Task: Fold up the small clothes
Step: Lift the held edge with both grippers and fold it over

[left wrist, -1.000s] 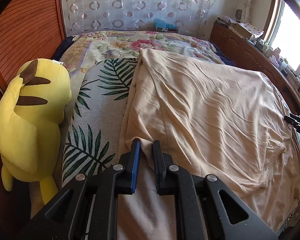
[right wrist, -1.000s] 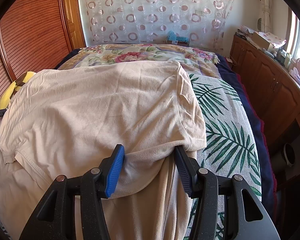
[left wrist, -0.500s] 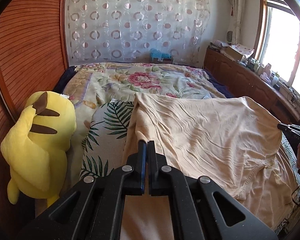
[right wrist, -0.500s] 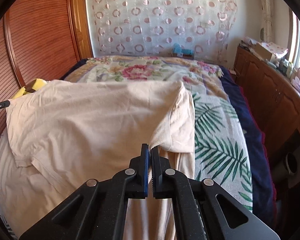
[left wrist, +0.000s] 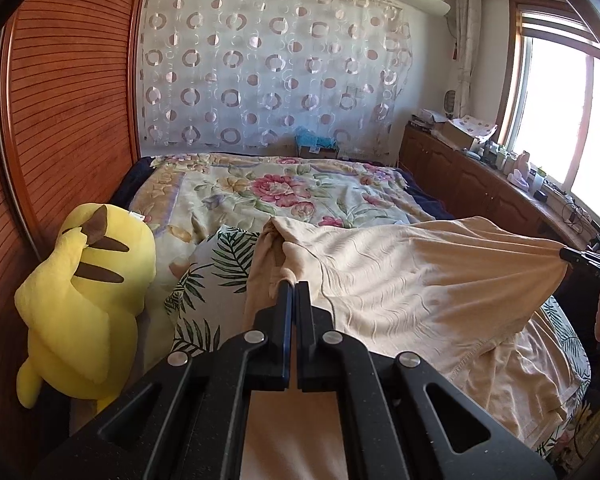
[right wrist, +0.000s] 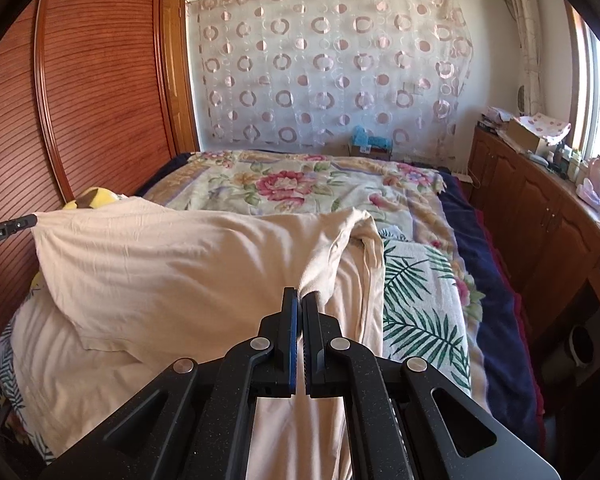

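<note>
At frame centre, the beige garment (left wrist: 412,280) is being pinched taut above the bed (left wrist: 260,192) by left gripper (left wrist: 294,286) and right gripper (right wrist: 300,294), both clenched on it.

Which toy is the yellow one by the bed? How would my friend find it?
Look at the big bed, then its left edge by the reddish wooden wardrobe. There slumps a yellow plush toy, the only bright yellow thing, with brown stripes on its back.
</note>
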{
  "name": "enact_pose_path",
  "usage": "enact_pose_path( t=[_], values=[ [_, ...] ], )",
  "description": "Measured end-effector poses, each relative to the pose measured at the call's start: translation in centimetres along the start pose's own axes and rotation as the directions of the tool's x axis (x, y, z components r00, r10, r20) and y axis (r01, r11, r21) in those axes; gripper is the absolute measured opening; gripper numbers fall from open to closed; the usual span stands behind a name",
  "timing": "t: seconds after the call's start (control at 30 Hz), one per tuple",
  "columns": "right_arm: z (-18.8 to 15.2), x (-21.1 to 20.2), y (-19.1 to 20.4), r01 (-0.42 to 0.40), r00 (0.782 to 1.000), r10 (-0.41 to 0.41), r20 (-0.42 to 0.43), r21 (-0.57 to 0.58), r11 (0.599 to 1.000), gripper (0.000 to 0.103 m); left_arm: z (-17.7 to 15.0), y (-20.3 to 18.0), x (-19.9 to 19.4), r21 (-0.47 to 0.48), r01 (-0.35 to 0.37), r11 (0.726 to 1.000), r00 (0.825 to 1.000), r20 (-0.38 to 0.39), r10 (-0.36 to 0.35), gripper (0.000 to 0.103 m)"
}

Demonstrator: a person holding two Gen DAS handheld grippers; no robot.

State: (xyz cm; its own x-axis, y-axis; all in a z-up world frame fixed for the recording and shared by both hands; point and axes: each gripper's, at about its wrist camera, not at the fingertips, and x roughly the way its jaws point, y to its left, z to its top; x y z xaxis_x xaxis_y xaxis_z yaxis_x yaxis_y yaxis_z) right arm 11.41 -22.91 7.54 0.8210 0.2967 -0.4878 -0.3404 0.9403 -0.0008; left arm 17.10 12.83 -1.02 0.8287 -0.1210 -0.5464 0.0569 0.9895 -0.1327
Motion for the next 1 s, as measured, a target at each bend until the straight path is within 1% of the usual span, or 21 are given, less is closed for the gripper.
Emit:
enact_pose_path(
  t=[0.13, 0.27, 0.5, 0.6, 0.7, 0.77, 0.87, 0.93, 0.97, 1.0],
  values=[
    [-0.6, -1.7, 0.2, 0.005, 0.999, -0.004, 0.033, -0.022, 1.0, 0.002, -0.2, 0.6, -2.2, -0.015, -0.001, 1.0, 0.999, 0.043, 0.002, 0.002],
    [-1.8, -3.7, 0.7, 0.004, 0.999, -0.002, 0.054, -0.029, 1.0, 0.002, -0.5, 1.1, -4.2, -0.025, -0.002, 1.0, 0.998, 0.067, 0.004, 0.002],
    [-3.9, -7.6, 1.9, -0.013, 0.997, 0.016, 0.07, -0.041, 0.999, 0.002, -2.1, 1.8, -8.6, -0.039, -0.007, 0.999, 0.994, 0.112, 0.011, 0.002],
    [-4.8, -9.3, 2.0, -0.021, 0.997, 0.024, 0.068, -0.037, 0.999, 0.002, -3.0, 2.1, -10.1, -0.044, -0.017, 0.999, 0.994, 0.111, 0.022, 0.002],
    [-5.3, -10.5, 2.0, -0.029, 0.998, 0.03, 0.048, -0.03, 0.999, 0.002, -4.1, 3.0, -10.2, -0.062, -0.026, 0.998, 0.996, 0.083, 0.031, 0.002],
    [-6.0, -10.3, 1.7, -0.033, 0.999, 0.034, 0.024, -0.02, 0.999, 0.002, -5.3, 3.2, -8.8, -0.051, -0.04, 0.998, 0.999, 0.025, 0.041, 0.002],
    [-8.2, -7.8, 1.8, -0.03, 0.998, 0.029, -0.062, -0.011, 0.999, 0.002, -7.9, 4.0, -6.1, -0.063, -0.076, 0.995, 0.995, -0.069, 0.072, 0.002],
    [-9.9, -5.6, 1.2, -0.017, 0.992, 0.018, -0.127, 0.009, 1.0, 0.002, -9.7, 4.3, -4.7, -0.076, -0.078, 0.994, 0.99, -0.125, 0.068, 0.002],
    [-10.9, -4.5, 1.0, 0.005, 0.988, -0.004, -0.156, 0.01, 1.0, 0.002, -10.4, 4.4, -4.5, -0.081, -0.074, 0.994, 0.988, -0.142, 0.062, 0.002],
    [-11.6, -3.8, 0.7, 0.009, 0.984, -0.006, -0.176, 0.017, 1.0, 0.004, -11.0, 4.4, -4.3, -0.082, -0.073, 0.994, 0.986, -0.159, 0.059, 0.003]
  ],
)
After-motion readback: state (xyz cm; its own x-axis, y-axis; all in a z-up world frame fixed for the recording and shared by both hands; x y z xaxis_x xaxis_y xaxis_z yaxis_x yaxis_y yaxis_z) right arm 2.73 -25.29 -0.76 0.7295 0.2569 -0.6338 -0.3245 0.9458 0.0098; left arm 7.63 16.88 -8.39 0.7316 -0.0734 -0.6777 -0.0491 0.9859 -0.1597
